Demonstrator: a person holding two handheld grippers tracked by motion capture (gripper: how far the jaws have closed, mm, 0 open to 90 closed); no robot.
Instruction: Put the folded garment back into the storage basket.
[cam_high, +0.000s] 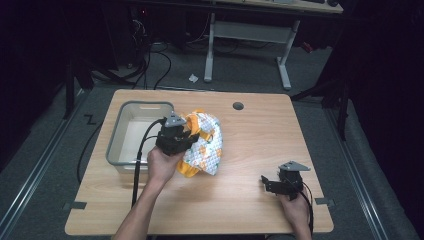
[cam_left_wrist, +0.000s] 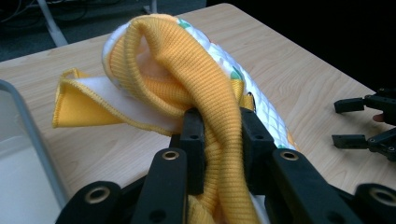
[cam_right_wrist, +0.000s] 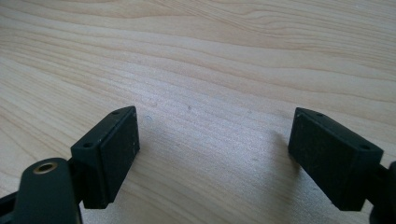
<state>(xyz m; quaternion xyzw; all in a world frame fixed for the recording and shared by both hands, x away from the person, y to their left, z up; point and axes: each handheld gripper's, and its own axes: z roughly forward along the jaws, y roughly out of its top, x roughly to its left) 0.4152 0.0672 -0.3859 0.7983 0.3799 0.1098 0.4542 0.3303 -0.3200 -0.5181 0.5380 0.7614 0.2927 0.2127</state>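
Observation:
A small garment (cam_high: 205, 145), white quilted cloth with green and orange print and yellow ribbed trim, lies bunched at the table's middle left. My left gripper (cam_high: 186, 136) is shut on it. In the left gripper view the yellow ribbed band (cam_left_wrist: 212, 107) is pinched between the two black jaws of my left gripper (cam_left_wrist: 223, 140), and the cloth lifts off the wood. My right gripper (cam_high: 266, 183) rests near the front right of the table, open, with bare wood between the jaws of this right gripper (cam_right_wrist: 212, 154). It also appears as the far gripper (cam_left_wrist: 355, 123) in the left gripper view.
A grey plastic tub (cam_high: 116, 135) stands just left of the garment, its rim (cam_left_wrist: 28, 126) close to my left hand. A round cable hole (cam_high: 238, 106) sits near the table's far edge. A white desk frame (cam_high: 247, 35) and cables lie on the floor beyond.

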